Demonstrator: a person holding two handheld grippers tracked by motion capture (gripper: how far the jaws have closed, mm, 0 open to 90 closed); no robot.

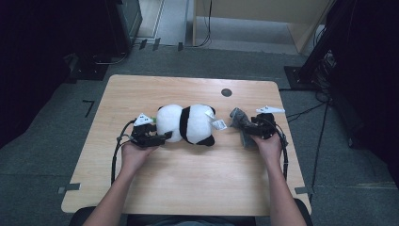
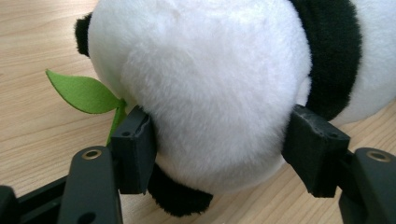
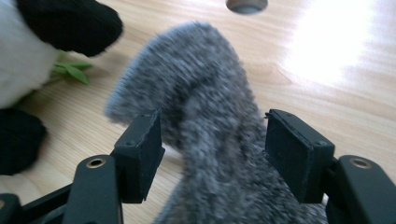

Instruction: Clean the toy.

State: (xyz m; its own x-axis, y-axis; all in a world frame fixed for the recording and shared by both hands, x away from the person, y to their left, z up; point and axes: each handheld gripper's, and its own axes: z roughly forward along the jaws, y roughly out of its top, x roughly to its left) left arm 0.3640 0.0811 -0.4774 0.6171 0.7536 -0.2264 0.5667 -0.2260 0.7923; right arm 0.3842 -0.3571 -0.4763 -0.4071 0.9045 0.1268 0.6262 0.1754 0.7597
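Observation:
A black-and-white plush panda [image 1: 188, 123] lies on its side in the middle of the wooden table [image 1: 188, 188]. My left gripper [image 1: 162, 136] comes at it from the left. In the left gripper view both pads press into the white fur of the panda [image 2: 205, 93], so my left gripper [image 2: 219, 154] is shut on it. A green felt leaf [image 2: 81, 91] sticks out beside the left jaw. To the panda's right lies a fuzzy grey cloth [image 1: 239, 120]. My right gripper [image 3: 212, 154] is open around the grey cloth [image 3: 205, 93], with a gap at the right pad.
A round cable hole [image 1: 226, 92] sits in the table behind the cloth. A white tag [image 1: 219, 124] hangs off the panda's right side. Bare tabletop lies in front of both hands. Dark equipment and cables stand on the floor around the table.

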